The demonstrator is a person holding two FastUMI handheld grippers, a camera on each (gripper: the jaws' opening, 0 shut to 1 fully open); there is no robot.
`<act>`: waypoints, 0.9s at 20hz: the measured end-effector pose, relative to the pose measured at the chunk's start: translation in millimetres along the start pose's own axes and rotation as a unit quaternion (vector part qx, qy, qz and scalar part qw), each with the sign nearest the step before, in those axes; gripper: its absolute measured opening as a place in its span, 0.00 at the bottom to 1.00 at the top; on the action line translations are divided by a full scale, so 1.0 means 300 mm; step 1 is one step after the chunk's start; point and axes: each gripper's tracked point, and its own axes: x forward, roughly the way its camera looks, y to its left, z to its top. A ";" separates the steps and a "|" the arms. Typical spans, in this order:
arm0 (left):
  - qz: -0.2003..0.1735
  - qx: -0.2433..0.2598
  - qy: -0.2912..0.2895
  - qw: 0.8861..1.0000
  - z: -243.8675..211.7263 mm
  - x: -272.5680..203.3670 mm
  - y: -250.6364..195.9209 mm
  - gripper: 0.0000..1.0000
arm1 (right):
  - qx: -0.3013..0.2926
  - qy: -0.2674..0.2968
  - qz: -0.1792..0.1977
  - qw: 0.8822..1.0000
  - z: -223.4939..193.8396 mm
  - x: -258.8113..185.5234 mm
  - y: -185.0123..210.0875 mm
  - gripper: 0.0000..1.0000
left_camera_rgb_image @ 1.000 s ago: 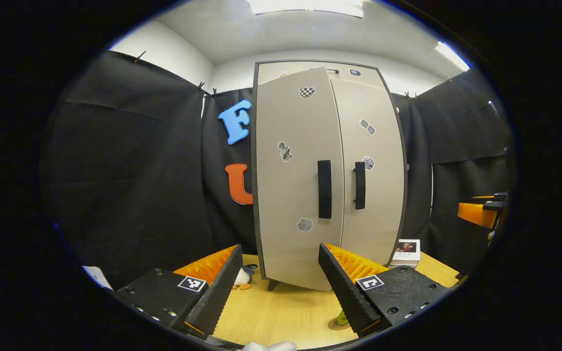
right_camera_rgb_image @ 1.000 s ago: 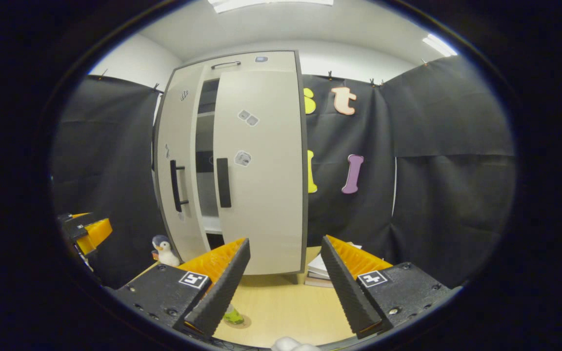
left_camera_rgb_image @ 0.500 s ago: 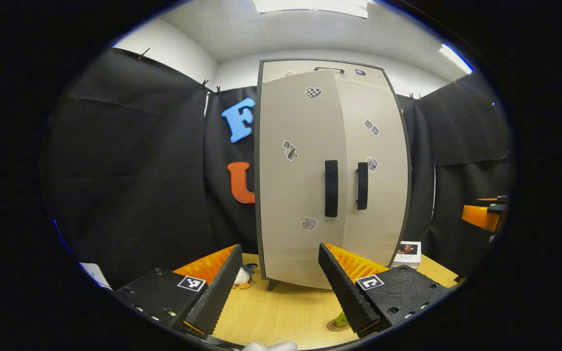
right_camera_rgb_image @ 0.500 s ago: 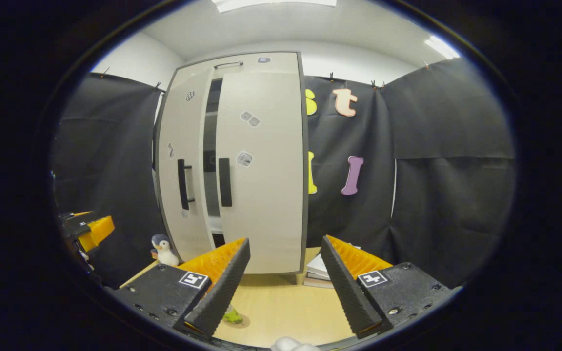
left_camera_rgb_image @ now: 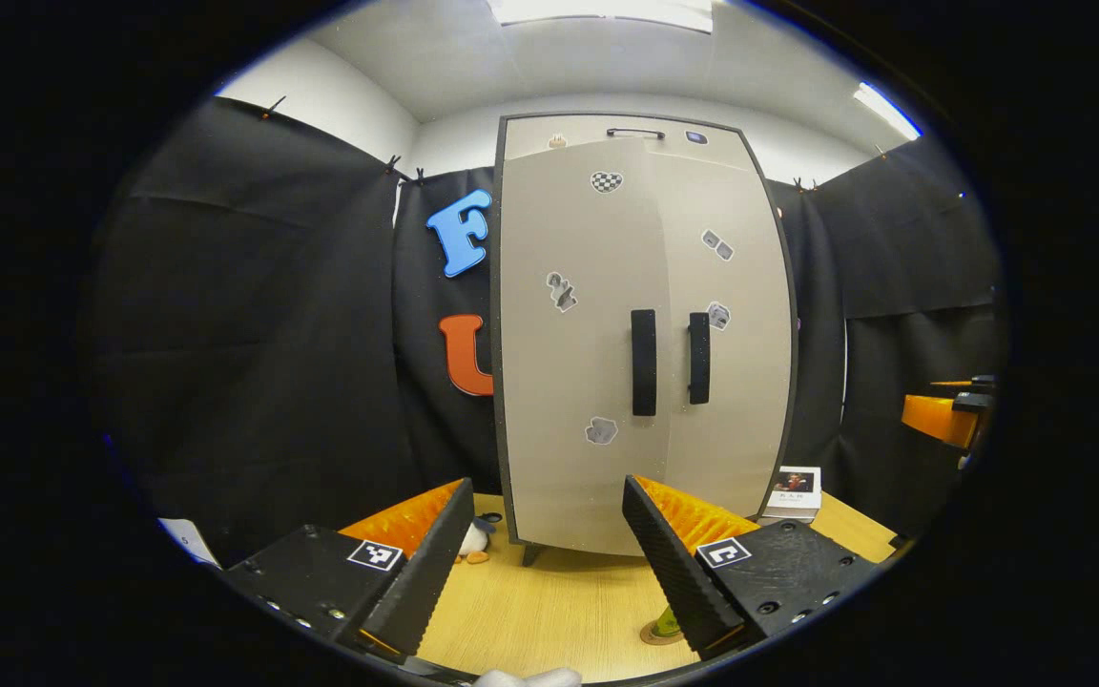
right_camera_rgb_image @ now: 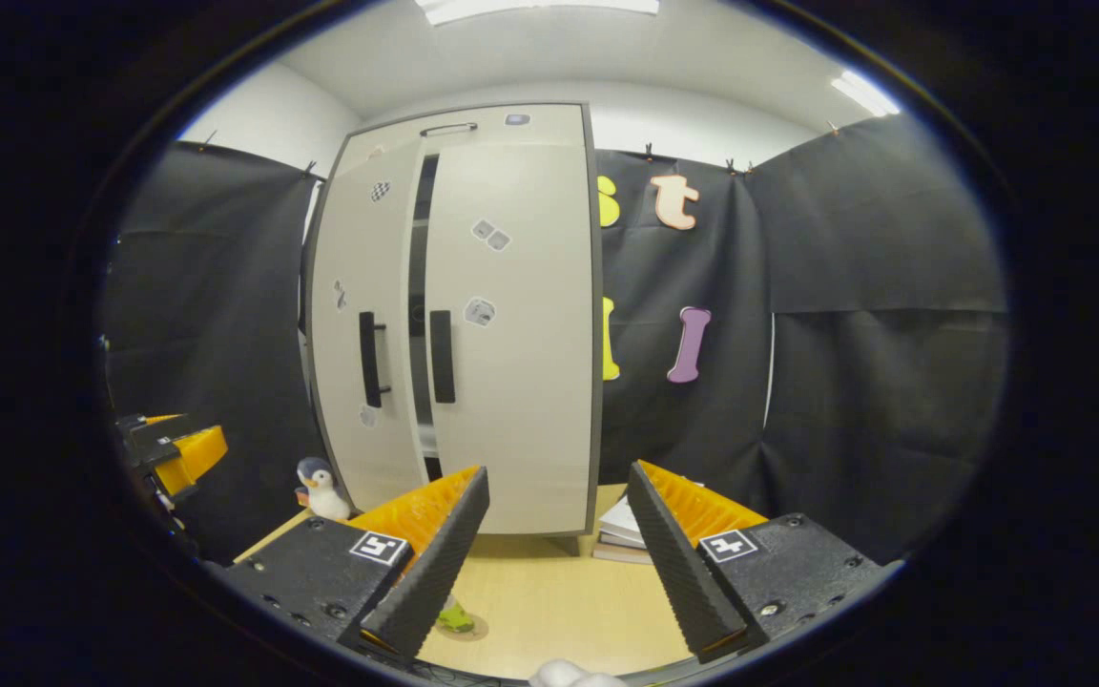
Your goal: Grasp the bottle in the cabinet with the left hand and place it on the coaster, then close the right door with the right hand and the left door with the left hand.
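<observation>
The grey cabinet (left_camera_rgb_image: 640,324) stands on the wooden table. Its right door (right_camera_rgb_image: 511,334) lies flush, while the left door (right_camera_rgb_image: 359,315) stands a slit ajar, with a narrow dark gap (right_camera_rgb_image: 419,315) between them. A green bottle (right_camera_rgb_image: 455,618) sits on a round coaster (right_camera_rgb_image: 473,629) near the table's front; in the left gripper view the bottle (left_camera_rgb_image: 668,624) peeks out from behind one finger. My left gripper (left_camera_rgb_image: 546,496) is open and holds nothing, some way in front of the doors. My right gripper (right_camera_rgb_image: 557,477) is open too, facing the right door.
A penguin toy (right_camera_rgb_image: 323,489) stands at the cabinet's left foot. Stacked books (right_camera_rgb_image: 628,530) lie at its right foot. The other gripper (right_camera_rgb_image: 173,448) hangs at the left edge of the right gripper view. Black handles (left_camera_rgb_image: 643,361) sit side by side on the doors.
The left door has swung inward, and the gap to the right door has shrunk to a slit. Both grippers have stayed open and almost in place.
</observation>
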 end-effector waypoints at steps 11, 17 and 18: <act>0.004 -0.002 -0.001 1.000 0.005 -0.022 0.011 0.96 | -0.001 -0.003 0.003 1.000 0.005 -0.016 0.009 0.96; 0.004 0.000 0.000 1.000 0.003 -0.035 0.007 0.96 | 0.000 -0.005 0.003 1.000 0.011 -0.027 0.010 0.96; 0.003 -0.001 0.000 1.000 0.004 -0.037 0.003 0.96 | 0.000 -0.006 0.003 1.000 0.015 -0.028 0.010 0.96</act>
